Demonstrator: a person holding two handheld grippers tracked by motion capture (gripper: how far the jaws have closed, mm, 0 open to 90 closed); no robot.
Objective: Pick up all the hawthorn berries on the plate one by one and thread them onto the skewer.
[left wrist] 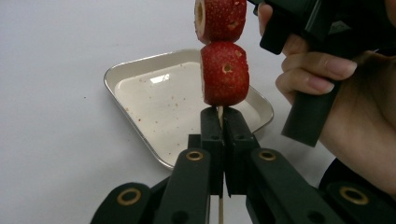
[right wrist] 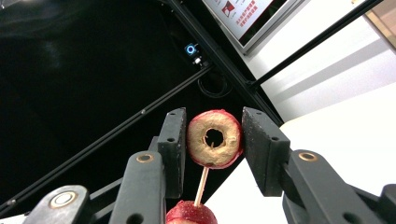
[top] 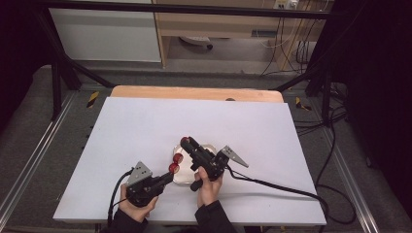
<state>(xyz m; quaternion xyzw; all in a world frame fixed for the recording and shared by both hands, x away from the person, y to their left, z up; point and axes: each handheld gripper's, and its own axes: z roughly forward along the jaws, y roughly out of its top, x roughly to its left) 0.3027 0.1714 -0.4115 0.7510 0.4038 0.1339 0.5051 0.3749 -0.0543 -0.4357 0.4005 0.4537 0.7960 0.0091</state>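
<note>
Cored red fruit piece pinched between right gripper pads, jaws part-way closed, hollow core lined up over skewer tip. Judged step: third piece being threaded. Next move judged: push down along stick, straight. Two pieces already threaded, above metal tray. Left gripper clamped shut on skewer just below them, over tray's near corner. Flesh pale, skin speckled red.

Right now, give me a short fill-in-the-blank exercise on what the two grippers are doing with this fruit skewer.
The left gripper is shut on the wooden ____.
The right gripper holds a cored red fruit between ____ jaws.
Below the skewered fruit lies a metal ____, with nothing on it but crumbs.
Missing words: skewer; its; tray
</note>
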